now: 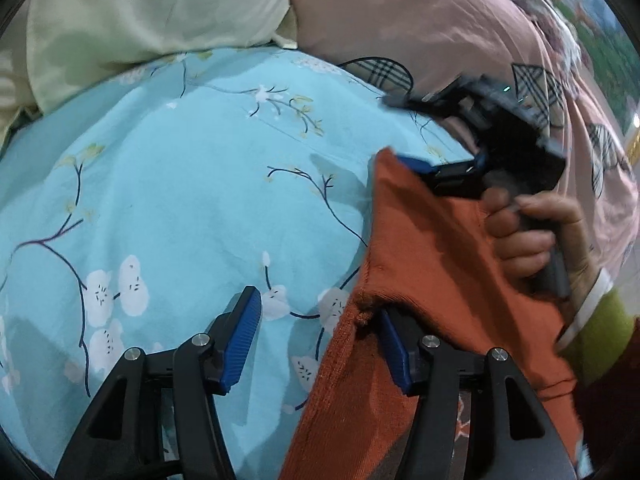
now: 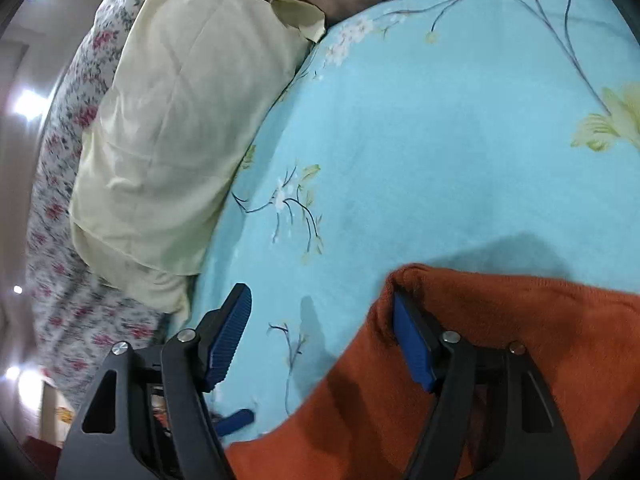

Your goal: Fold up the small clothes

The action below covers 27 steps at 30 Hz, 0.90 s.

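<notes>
An orange-red knit garment (image 1: 432,264) hangs above the light blue floral bedsheet (image 1: 180,200). My left gripper (image 1: 316,344) is open; the cloth's edge is draped over its right finger (image 1: 394,356), the left finger is bare. My right gripper (image 2: 320,340) is also open, with the garment (image 2: 520,328) hooked over its right finger (image 2: 412,348). In the left wrist view the right gripper (image 1: 444,168) shows behind the cloth's upper corner, held by a hand (image 1: 528,236).
A pale yellow pillow (image 2: 180,132) lies at the bed's head, beside a floral quilt (image 2: 72,200). A pink quilt with plaid leaf shapes (image 1: 420,28) is piled at the far side. The blue sheet (image 2: 440,140) spreads in front of both grippers.
</notes>
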Motion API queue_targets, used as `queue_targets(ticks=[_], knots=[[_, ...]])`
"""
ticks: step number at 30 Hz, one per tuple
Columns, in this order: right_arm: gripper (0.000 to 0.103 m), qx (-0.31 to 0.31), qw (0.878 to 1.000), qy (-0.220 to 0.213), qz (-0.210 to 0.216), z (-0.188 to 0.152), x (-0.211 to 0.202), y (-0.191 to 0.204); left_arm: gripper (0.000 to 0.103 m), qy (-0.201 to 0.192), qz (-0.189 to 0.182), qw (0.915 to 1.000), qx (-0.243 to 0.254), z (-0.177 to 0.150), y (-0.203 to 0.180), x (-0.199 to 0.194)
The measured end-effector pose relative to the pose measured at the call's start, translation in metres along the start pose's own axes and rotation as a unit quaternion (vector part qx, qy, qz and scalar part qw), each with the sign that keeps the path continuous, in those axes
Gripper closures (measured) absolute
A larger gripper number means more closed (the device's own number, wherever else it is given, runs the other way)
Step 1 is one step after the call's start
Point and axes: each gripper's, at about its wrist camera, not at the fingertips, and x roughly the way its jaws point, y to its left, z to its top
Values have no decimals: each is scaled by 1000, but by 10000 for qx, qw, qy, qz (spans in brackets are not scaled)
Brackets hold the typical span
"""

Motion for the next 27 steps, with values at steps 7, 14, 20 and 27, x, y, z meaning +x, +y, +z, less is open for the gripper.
queue_targets(ticks=[7,14,20,27], knots=[[33,-39,9932,-845,-802,-44,-105,1,46,222,334,9984,397,-1,-7,-16],[33,652,9724,-1590,-1580,-160,-215,-25,45,70,56,9974,715,12,-29,-39],[53,1383,9510,-1498,-2326,-253,-259,-60,45,299,260,9910,1276,20,-55,-8],[86,1857,9098,-1947,-3160,-293,-305,-71,41,718,1032,9786,1631,15,-47,36]])
